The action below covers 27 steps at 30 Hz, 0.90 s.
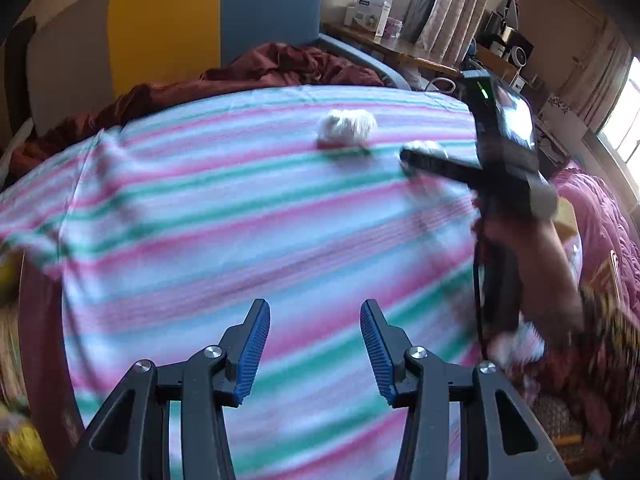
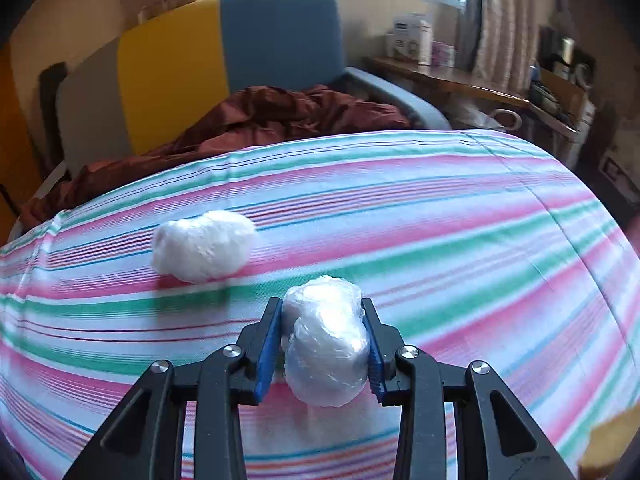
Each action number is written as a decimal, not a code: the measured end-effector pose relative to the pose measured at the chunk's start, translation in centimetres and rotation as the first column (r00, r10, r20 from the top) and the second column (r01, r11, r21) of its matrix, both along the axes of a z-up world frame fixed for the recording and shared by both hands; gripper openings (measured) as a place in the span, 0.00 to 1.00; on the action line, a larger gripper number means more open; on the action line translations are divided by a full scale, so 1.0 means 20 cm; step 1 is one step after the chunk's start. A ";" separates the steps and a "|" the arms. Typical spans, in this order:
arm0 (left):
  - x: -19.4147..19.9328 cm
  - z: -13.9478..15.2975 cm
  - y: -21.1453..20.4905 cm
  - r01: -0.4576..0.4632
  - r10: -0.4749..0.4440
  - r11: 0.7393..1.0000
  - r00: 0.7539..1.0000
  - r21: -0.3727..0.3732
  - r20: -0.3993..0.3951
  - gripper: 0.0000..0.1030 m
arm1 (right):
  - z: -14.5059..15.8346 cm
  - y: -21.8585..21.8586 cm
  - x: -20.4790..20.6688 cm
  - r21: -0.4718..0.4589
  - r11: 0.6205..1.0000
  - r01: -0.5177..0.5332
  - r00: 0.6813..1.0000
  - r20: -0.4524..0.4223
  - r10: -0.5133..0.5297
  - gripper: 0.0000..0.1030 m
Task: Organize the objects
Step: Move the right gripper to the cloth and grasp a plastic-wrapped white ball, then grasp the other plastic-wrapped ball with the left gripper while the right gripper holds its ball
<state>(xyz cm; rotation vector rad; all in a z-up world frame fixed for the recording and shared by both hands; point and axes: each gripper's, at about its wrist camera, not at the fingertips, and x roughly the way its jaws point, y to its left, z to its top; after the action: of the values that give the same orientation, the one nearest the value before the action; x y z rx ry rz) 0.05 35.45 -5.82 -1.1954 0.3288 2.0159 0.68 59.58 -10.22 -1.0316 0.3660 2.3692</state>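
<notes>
**Mia:** What is the right gripper (image 2: 323, 330) doing?

**Ben:** It squeezes a wrapped bundle (image 2: 326, 344) between its blue pads (image 2: 267, 354); the bundle looks like two white lumps in clear plastic; it sits near the front edge of the striped cloth (image 2: 460, 216) on the table.

**Mia:** And the other white bundle (image 2: 204, 246)?

**Ben:** It lies by itself on the cloth, nearer the far left edge; nothing touches it.

**Mia:** What about the left gripper (image 1: 315, 346)?

**Ben:** Its jaws stand wide apart with nothing in them; it hangs over the front of the cloth.

**Mia:** So which step is this?

**Ben:** I think it is the carrying step; the held bundle likely needs a spot beside the other one; a soft squeeze seems best, so the wrap does not tear.

**Mia:** What is hard to see?

**Ben:** The left view is blurry; the held bundle is mostly hidden there; I cannot tell if it touches the cloth.
</notes>
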 end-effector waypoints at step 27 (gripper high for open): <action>-0.52 -0.12 0.93 0.238 -0.257 0.966 0.936 -0.105 -0.240 0.64 | -0.03 0.05 0.08 -0.056 0.996 0.071 0.996 -0.048 -0.074 0.37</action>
<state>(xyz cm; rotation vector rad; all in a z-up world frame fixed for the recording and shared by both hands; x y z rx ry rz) -10.26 54.02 -8.30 -0.8897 0.6527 1.9454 2.24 60.64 -10.86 -0.9679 0.4806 2.3348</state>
